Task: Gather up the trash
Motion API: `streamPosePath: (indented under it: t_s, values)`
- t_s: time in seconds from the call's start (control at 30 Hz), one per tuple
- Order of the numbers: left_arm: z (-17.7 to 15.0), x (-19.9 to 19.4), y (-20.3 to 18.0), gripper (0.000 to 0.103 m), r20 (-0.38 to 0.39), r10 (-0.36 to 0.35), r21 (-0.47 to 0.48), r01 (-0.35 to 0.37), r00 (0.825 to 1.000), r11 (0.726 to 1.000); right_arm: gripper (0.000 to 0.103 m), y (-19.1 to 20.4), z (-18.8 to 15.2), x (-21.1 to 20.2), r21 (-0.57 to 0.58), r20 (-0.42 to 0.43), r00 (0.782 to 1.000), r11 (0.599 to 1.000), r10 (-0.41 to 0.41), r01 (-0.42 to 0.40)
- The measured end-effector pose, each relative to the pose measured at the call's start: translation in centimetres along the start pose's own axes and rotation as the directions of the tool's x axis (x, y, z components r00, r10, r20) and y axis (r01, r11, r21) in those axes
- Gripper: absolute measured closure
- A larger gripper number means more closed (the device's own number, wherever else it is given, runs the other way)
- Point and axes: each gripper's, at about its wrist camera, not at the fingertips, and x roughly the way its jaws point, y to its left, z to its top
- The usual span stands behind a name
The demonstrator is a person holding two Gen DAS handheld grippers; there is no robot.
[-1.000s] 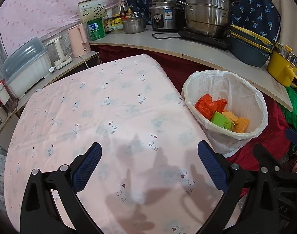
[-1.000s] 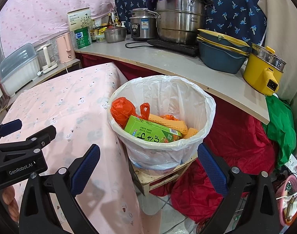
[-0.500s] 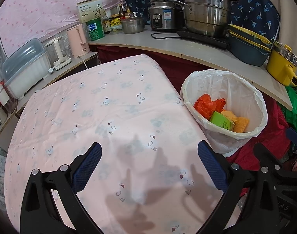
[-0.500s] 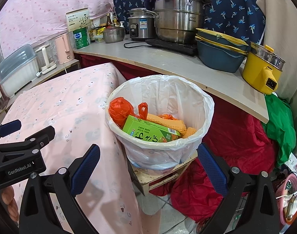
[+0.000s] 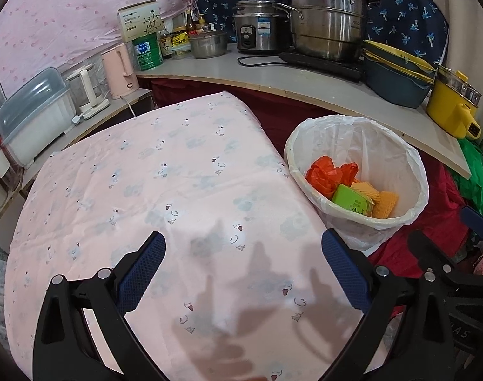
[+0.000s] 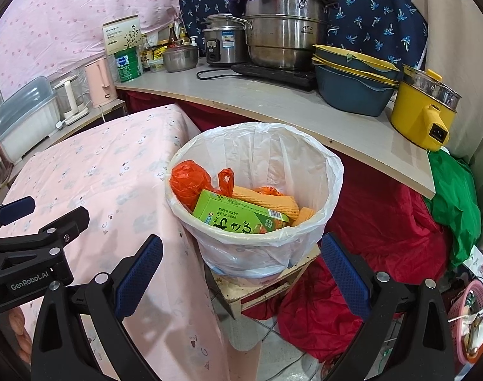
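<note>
A white-lined trash bin (image 6: 330, 171) stands on a small wooden stool right of the table; it also shows in the left wrist view (image 5: 412, 171). Inside lie an orange plastic bag (image 6: 185, 179), a green carton (image 6: 238, 217) and orange-yellow wafer-like pieces (image 6: 266, 200). My left gripper (image 5: 241, 273) is open and empty, hovering over the pink tablecloth (image 5: 165, 184). My right gripper (image 6: 241, 273) is open and empty, just in front of the bin. The left gripper also shows at the left of the right wrist view (image 6: 35, 231).
A grey counter (image 6: 273, 101) behind holds steel pots (image 6: 285, 41), a rice cooker, blue basins (image 6: 352, 85), a yellow pot (image 6: 422, 108) and a pink kettle (image 5: 119, 71). Red cloth (image 6: 384, 222) and green cloth (image 6: 454, 197) lie right of the bin. A pink basket (image 6: 473, 314) sits at lower right.
Both grippers have shifted slightly; the bin sits a little further left in both views. Both stay open and empty.
</note>
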Motion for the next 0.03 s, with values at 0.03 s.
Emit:
streamPosePath:
  t_s: [0.03]
  values:
    - [0.02,0.05,0.00,0.009,-0.001,-0.001,-0.002,0.001,1.000,1.000,0.007,-0.06,0.03,-0.01,0.001,0.000,1.000,1.000,-0.001,0.001]
